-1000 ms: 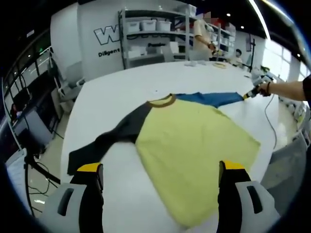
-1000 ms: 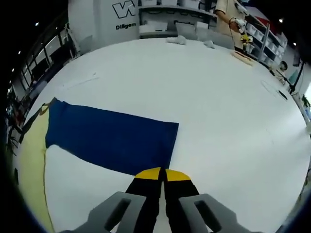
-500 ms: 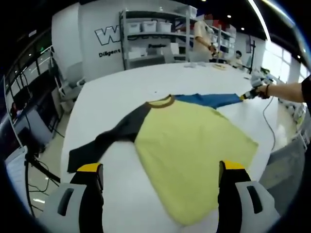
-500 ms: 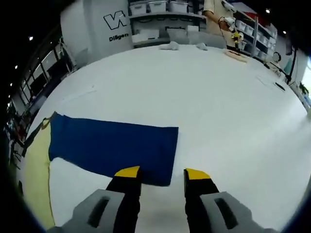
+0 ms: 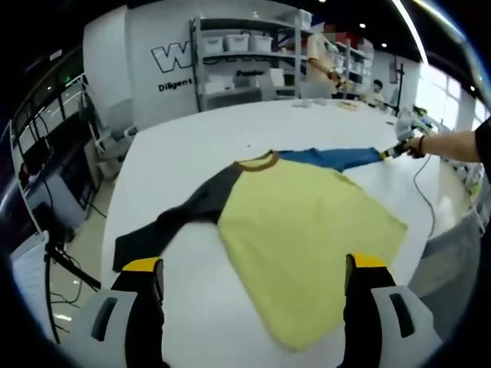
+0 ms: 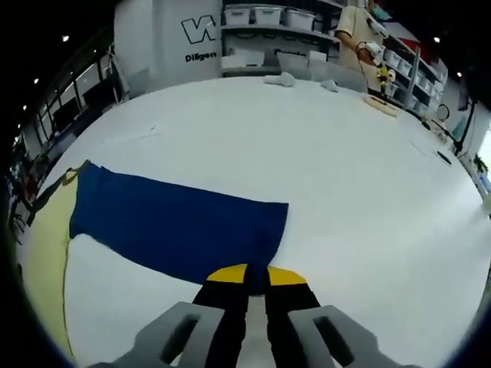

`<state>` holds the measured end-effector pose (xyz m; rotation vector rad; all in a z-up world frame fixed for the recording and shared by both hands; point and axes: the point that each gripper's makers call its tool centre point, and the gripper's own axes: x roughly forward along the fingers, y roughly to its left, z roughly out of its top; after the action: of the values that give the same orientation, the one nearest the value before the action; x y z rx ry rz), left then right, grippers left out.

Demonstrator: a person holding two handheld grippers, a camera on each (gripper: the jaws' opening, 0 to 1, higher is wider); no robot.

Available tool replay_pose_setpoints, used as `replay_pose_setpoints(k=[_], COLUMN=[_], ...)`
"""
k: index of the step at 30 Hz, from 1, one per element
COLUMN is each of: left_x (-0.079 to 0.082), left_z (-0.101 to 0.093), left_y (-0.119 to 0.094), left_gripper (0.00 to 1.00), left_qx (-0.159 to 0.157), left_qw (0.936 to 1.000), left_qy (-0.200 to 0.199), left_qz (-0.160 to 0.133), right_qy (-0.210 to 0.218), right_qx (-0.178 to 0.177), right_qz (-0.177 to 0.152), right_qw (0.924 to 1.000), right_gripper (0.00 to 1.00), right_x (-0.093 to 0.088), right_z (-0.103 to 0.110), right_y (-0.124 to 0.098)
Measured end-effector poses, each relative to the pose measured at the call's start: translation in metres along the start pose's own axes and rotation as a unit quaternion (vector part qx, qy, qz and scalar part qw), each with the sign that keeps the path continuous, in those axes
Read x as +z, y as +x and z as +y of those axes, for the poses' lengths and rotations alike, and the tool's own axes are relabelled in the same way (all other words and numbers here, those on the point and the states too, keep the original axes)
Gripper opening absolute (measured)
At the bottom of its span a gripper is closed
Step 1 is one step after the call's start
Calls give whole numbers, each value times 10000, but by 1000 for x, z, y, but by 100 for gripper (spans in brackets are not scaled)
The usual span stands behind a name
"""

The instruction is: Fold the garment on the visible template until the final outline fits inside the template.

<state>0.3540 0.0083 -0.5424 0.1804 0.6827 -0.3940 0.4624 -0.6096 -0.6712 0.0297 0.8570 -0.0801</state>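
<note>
At the blue sleeve cuff, right gripper pinches cloth — likely to fold it inward — while left gripper hangs wide open, holding nothing.

White wall with lettering, shelving with bins, ceiling lights.

Bright ceiling lights, soft shadows, strong fisheye warping at edges

"Diligent" lettering on back wall
</note>
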Motion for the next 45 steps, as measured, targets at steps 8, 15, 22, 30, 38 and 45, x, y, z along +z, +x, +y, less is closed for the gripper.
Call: replay_pose_setpoints(k=[8,15,22,30,38,45], left_x=[-1,-4,-3,-2,-2,-3], left_z=[-2,-4,-9,-14,-16,-17], left_y=[-3,-4,-4,-3,-5,-7], left_gripper=[98,98,99,99,98,98], left_qx=[-23,-75,-133,-215,-266,-299], left_qw=[10000,10000,9999,9998,9996,9995], left_qy=[20,-9,11,20,26,24], left_qz=[9,53,34,12,-29,-48], right_qy=[72,203,277,386,259,43], right_qx=[142,150,194,350,523,755], right_qz=[80,47,-35,-146,-255,-317], right_qw=[9998,9997,9994,9985,9980,9966], right_gripper=[0,0,0,0,0,0], right_x=[-2,0,4,16,29,39], right_z=[1,-1,1,9,26,43], right_y=[1,-4,-10,-17,-24,-25])
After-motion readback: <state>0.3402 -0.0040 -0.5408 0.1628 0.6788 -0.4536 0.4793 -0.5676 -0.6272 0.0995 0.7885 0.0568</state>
